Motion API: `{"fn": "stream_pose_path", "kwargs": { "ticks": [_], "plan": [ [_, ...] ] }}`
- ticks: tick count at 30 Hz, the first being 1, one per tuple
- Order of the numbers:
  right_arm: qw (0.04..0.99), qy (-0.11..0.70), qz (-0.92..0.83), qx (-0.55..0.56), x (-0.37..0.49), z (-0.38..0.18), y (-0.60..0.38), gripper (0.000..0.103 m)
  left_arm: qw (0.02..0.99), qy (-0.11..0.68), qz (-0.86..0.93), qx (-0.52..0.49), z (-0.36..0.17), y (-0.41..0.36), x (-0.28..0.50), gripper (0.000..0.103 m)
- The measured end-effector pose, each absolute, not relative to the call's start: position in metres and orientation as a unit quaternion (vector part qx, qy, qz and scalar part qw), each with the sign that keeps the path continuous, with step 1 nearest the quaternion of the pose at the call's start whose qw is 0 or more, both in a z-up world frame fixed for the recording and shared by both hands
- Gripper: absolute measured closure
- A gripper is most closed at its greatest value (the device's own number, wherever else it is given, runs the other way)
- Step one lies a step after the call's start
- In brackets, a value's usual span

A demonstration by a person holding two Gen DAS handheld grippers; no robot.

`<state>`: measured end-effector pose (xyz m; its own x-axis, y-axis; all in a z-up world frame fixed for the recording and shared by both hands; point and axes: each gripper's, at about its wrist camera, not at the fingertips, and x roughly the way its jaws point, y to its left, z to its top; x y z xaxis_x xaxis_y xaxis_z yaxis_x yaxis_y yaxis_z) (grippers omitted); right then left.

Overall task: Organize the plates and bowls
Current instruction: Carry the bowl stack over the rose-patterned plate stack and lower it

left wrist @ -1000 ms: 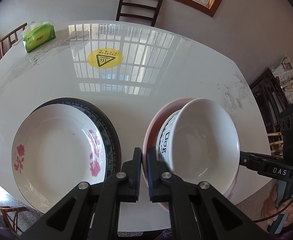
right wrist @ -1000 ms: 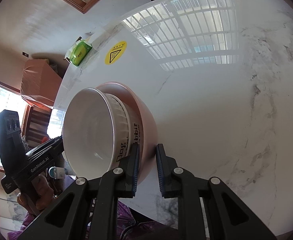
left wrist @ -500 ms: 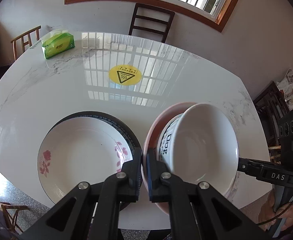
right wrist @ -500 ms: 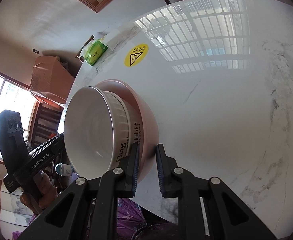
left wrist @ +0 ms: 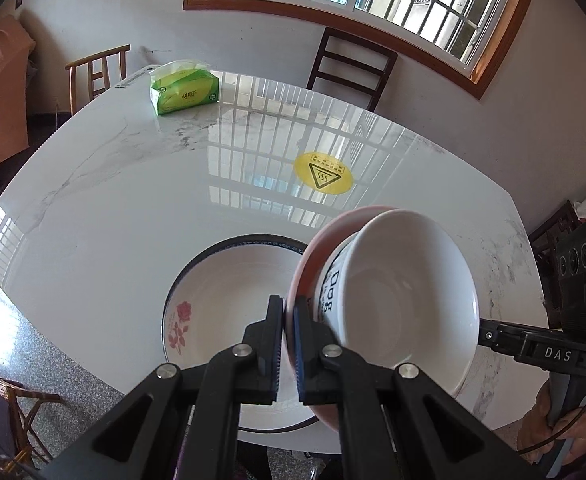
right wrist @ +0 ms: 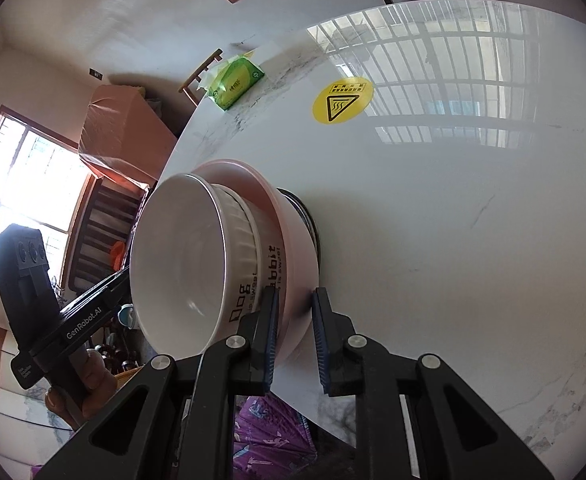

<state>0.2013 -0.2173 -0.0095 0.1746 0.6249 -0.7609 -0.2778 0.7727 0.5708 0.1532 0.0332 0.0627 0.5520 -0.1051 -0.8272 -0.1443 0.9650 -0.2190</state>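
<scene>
A white bowl with black lettering sits nested in a pink bowl. My left gripper is shut on the pink bowl's rim. My right gripper is shut on the opposite rim of the pink bowl; the white bowl shows there too. The pair hangs tilted above a white rose plate stacked on a dark-rimmed plate, whose edge shows in the right wrist view.
The plates lie on a white marble table near its front edge. A yellow hot-surface sticker marks its middle. A green tissue pack lies at the far left. Chairs stand around.
Both grippers have carried the nested bowls left, from beside the plate stack to above its right part. The right jaws now look a little wider apart.
</scene>
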Motion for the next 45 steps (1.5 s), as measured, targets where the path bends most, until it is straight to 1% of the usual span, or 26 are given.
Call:
{"fn": "stream_pose_path", "kwargs": {
  "ticks": [6, 13, 24, 45],
  "plan": [
    [0.743, 0.574, 0.314, 0.138, 0.205, -0.013, -0.185, 0.085, 0.869, 0.474, 0.028, -0.143, 0.06, 0.063, 0.145, 0.1],
    [0.739, 0.579, 0.321, 0.127, 0.206, -0.014, -0.164, 0.085, 0.867, 0.474, 0.035, -0.152, 0.057, 0.081, 0.139, 0.1],
    [0.732, 0.59, 0.322, 0.118, 0.203, -0.025, -0.151, 0.085, 0.86, 0.482, 0.041, -0.163, 0.042, 0.09, 0.139, 0.1],
    [0.729, 0.597, 0.318, 0.111, 0.194, -0.028, -0.138, 0.085, 0.856, 0.486, 0.045, -0.169, 0.032, 0.098, 0.139, 0.1]
  ]
}}
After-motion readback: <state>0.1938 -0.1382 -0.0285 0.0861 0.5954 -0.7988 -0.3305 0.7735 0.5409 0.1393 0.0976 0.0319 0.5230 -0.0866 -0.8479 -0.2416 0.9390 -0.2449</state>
